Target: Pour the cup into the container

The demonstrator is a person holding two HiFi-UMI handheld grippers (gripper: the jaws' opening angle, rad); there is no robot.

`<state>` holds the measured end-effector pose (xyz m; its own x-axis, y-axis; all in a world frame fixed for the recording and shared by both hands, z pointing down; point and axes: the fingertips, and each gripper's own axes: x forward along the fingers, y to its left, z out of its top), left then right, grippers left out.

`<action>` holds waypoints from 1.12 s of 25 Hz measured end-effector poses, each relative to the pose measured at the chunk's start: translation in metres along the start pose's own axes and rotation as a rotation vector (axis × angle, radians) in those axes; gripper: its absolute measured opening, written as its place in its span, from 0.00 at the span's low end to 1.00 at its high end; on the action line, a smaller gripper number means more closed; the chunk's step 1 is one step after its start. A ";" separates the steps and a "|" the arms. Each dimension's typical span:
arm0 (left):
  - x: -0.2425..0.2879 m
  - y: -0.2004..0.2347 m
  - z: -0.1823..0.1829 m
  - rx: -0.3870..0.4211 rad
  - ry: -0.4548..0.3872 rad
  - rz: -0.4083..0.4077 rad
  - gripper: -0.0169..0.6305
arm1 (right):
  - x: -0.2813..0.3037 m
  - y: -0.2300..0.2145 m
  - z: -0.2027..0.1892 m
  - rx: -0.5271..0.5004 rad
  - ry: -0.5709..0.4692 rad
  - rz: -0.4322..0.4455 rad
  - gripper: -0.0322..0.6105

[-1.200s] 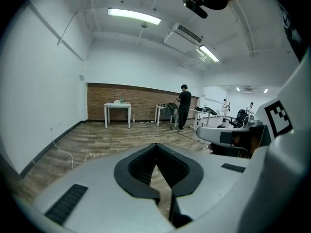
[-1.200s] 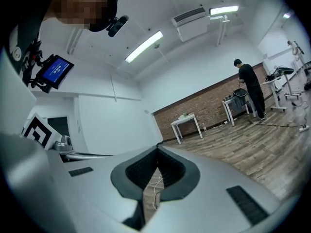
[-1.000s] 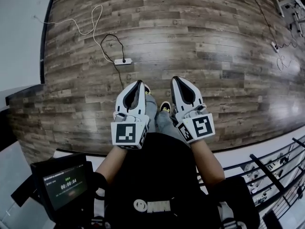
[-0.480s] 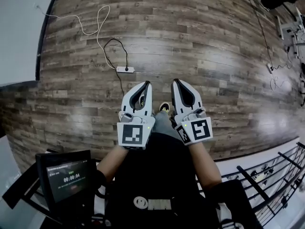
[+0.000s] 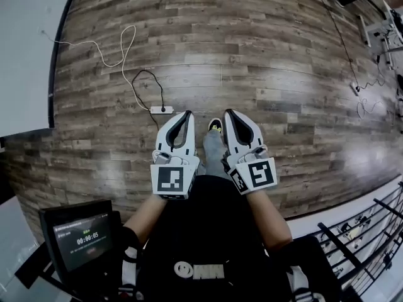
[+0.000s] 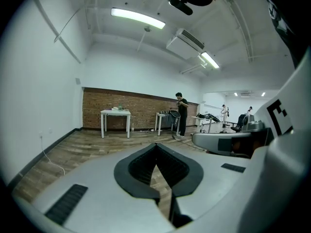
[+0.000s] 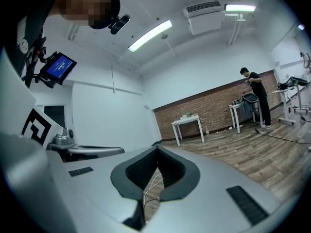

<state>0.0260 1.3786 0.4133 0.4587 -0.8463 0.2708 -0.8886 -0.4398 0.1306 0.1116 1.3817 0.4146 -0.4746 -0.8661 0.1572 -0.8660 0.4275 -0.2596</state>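
Observation:
No cup or container can be made out close by in any view. In the head view my left gripper [image 5: 187, 113] and right gripper [image 5: 228, 112] are held side by side in front of the body, above a wooden floor [image 5: 264, 55]. Both point forward and both are shut with nothing between the jaws. In the left gripper view the left gripper [image 6: 156, 144] has its tips together, as has the right gripper [image 7: 157, 148] in the right gripper view. A shoe [image 5: 215, 126] shows between them.
A power strip [image 5: 162, 109] with a black cable and a white cable [image 5: 113, 46] lie on the floor just ahead. A far white table [image 6: 115, 112] with small items stands by a brick wall; a person [image 6: 181, 113] stands near a second table. A screen [image 5: 79, 241] sits lower left, a railing [image 5: 359, 231] lower right.
The floor has slid under me: the power strip now lies closer to the gripper tips. Both grippers stay shut and side by side. A foot has stepped forward between them.

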 end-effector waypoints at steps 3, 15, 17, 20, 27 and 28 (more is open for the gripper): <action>0.029 0.005 0.007 0.022 0.036 0.030 0.03 | 0.017 -0.025 0.009 0.012 -0.002 0.014 0.05; 0.110 0.022 0.021 0.000 0.055 0.096 0.03 | 0.072 -0.097 0.026 0.026 0.000 0.041 0.05; 0.122 0.041 0.023 -0.010 0.060 0.103 0.03 | 0.094 -0.095 0.024 0.029 0.022 0.046 0.05; 0.160 0.095 0.032 -0.034 0.075 0.102 0.03 | 0.159 -0.094 0.027 0.031 0.058 0.039 0.05; 0.190 0.104 0.054 -0.017 0.006 0.068 0.03 | 0.194 -0.095 0.042 -0.006 0.060 0.065 0.05; 0.190 0.099 0.056 0.002 -0.002 0.057 0.03 | 0.193 -0.096 0.043 -0.015 0.059 0.069 0.05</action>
<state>0.0262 1.1574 0.4246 0.4075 -0.8706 0.2757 -0.9131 -0.3917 0.1129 0.1102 1.1625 0.4288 -0.5416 -0.8177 0.1951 -0.8328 0.4902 -0.2572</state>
